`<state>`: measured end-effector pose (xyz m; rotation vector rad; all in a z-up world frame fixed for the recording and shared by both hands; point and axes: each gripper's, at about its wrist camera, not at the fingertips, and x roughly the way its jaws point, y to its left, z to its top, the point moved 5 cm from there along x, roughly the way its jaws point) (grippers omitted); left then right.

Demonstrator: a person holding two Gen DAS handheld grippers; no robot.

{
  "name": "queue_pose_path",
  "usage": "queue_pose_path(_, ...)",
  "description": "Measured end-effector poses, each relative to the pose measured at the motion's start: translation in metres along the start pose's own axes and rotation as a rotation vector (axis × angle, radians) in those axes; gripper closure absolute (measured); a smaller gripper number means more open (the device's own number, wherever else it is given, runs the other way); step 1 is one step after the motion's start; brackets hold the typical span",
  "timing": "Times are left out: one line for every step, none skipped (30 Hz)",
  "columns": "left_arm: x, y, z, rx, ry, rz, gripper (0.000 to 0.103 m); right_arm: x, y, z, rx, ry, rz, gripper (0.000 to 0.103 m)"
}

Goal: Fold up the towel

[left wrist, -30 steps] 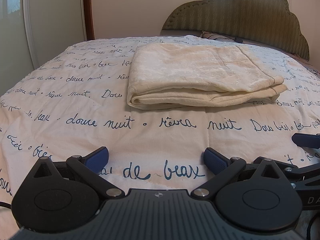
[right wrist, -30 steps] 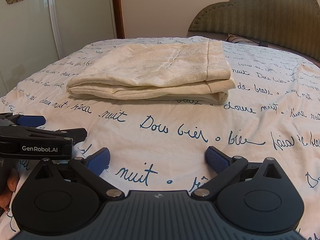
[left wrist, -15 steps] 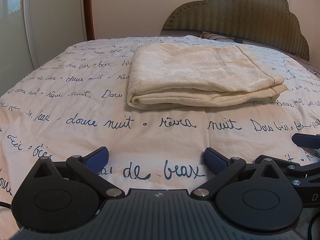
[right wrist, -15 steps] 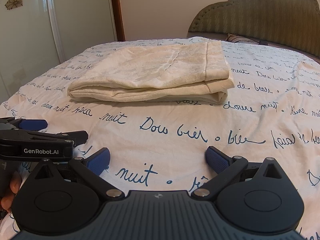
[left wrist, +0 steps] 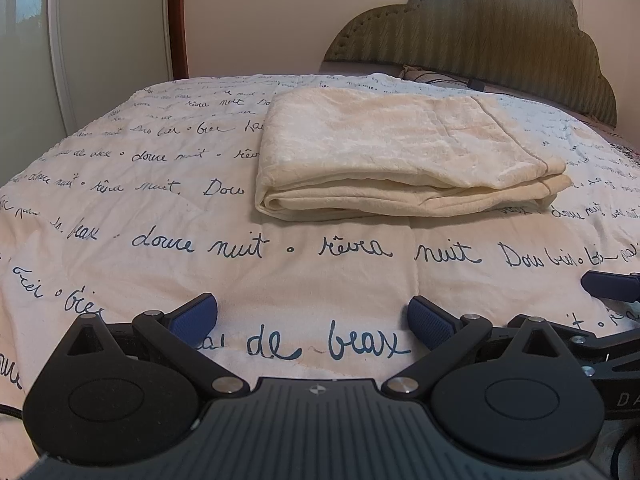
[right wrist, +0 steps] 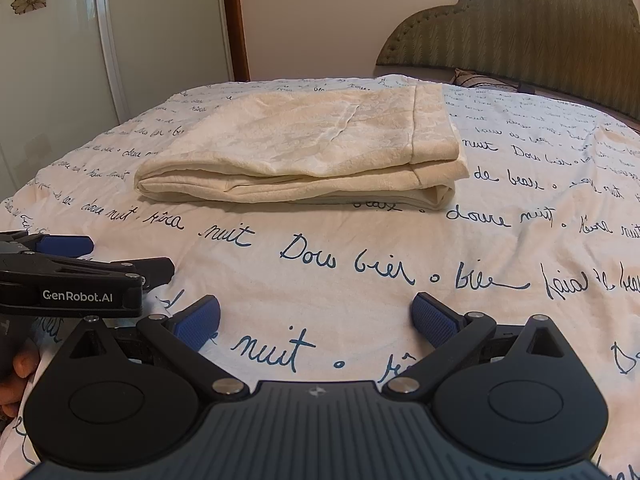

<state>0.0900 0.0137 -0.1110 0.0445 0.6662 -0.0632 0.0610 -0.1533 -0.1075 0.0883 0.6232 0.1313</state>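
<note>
Holding both grippers back with jaws spread wide and empty, left gripper and right gripper hovering low over the bedspread, well apart from the towel. Towel lying in a stacked, layered rectangle mid-bed, near the headboard, apparently fully folded. Keeping clear of the near edges and withdrawing level, avoiding snagging the layers.

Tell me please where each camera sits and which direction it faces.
Left wrist: on the left claw, low over the bedspread, facing the folded towel and headboard; its open blue fingers show, the right claw's tip at right.
Right wrist: on the right claw, facing the same way; its open fingers show, the left claw and a hand at left.
Shared: towel, bedspread, headboard.
</note>
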Motion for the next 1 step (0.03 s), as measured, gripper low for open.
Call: queue_pose_path(-0.0001,-0.0002,0.0,0.001,0.0,0.0,0.0,-0.0002,0.0,-0.0001,-0.002,0.0,-0.001,0.0)
